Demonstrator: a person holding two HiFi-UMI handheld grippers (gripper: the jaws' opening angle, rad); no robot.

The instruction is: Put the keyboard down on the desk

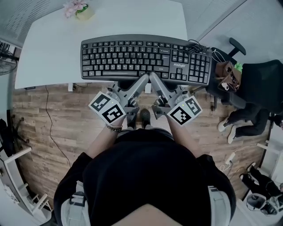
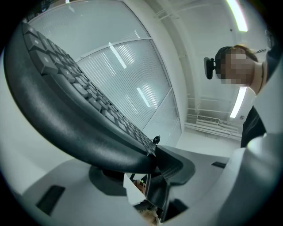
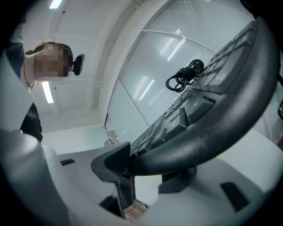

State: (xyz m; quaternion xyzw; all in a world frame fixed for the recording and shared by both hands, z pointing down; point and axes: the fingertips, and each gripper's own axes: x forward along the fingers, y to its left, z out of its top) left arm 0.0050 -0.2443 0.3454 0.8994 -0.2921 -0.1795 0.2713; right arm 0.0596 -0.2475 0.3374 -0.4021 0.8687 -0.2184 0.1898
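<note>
The left gripper (image 1: 144,79) is clamped on the near rim of the black keyboard (image 1: 132,55), just left of the rim's middle. Its own view shows one jaw over the key side and the other under the base, with the rounded rim pinched between them. The right gripper (image 1: 153,78) has the same bite just right of the middle, so the two tips sit side by side. Each pair of jaws stands at a middling width because the keyboard's thickness fills it. Holding the long board at its centre looks meant to balance it between the hands and keep its ends level. The keyboard lies over the white desk (image 1: 48,48), with its far edge above the desktop and its near edge jutting past the desk's front toward the person. Whether any part already rests on the desk I cannot tell. On the keyboard's right end sits a coiled cable (image 1: 196,46), probably bundled there so it does not dangle. Beyond the keyboard's far left corner stand pink flowers (image 1: 76,8), off its right end is a black office chair (image 1: 258,77), and below its near edge the wooden floor (image 1: 62,123) shows. With both grips on, the setting-down seems not yet finished.
</note>
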